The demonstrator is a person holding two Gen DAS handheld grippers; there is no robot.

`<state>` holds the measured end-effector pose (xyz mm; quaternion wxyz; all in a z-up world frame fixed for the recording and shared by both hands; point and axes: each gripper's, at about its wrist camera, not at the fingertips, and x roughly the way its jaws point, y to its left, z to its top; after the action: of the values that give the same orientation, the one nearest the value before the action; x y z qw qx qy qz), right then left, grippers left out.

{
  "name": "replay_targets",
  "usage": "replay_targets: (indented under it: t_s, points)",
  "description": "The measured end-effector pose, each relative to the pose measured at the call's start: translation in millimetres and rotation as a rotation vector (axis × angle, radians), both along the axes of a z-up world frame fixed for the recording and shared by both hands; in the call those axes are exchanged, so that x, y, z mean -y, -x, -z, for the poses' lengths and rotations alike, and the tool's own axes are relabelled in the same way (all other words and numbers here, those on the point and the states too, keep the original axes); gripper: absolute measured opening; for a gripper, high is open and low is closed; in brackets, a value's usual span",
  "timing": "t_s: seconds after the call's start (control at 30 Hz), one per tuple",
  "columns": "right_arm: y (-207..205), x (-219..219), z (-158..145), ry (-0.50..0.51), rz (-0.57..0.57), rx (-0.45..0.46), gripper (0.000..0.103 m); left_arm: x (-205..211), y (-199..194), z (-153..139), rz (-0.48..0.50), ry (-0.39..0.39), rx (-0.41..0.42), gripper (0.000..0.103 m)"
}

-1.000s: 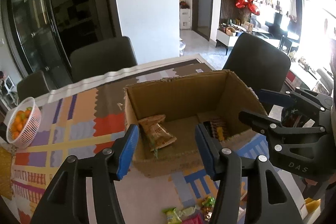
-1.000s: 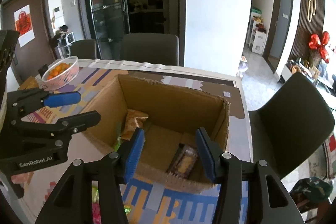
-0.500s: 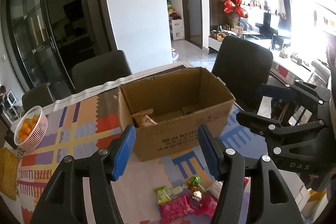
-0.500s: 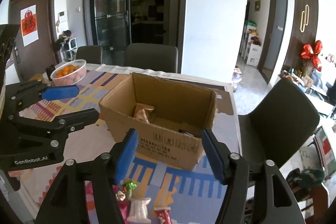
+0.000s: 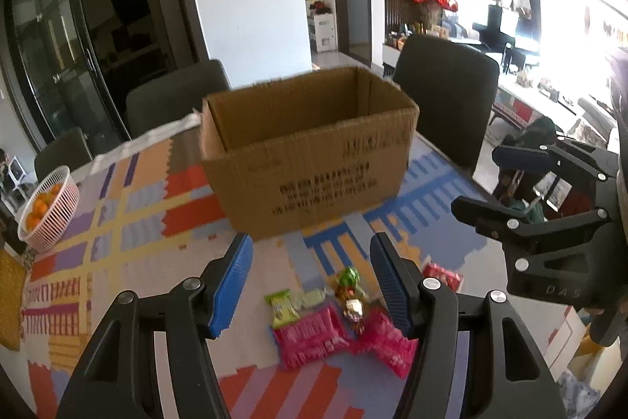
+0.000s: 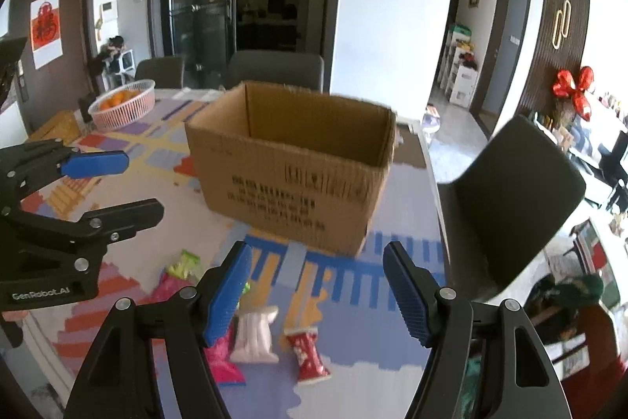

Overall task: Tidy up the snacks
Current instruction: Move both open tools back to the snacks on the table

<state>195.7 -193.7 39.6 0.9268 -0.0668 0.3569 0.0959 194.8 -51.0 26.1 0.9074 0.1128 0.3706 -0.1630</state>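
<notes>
An open cardboard box stands on the patterned tablecloth; it also shows in the right wrist view. Its contents are hidden from here. Loose snacks lie in front of it: pink packets, a green packet and foil sweets. The right wrist view shows a white packet, a red packet and a green one. My left gripper is open and empty above the snacks. My right gripper is open and empty, held over the packets.
A white basket of oranges sits at the table's far left, also in the right wrist view. Dark chairs stand around the table. The table's right edge runs just past the box.
Both grippers have pulled back from over the box towards the near side of the table. The loose snacks in front of the box have come into view. Both grippers stay open.
</notes>
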Motion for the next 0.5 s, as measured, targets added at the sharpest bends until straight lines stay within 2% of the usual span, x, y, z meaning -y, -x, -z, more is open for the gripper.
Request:
replay_targets:
  t_s: [0.27,0.5]
  points:
    - [14,7,35,-0.022,0.007,-0.088,0.070,2,11,36,0.002,0.004,-0.086,0.061]
    - [18,9,65,-0.004,0.030,-0.171,0.070,6,10,66,0.009,-0.031,-0.150,0.061]
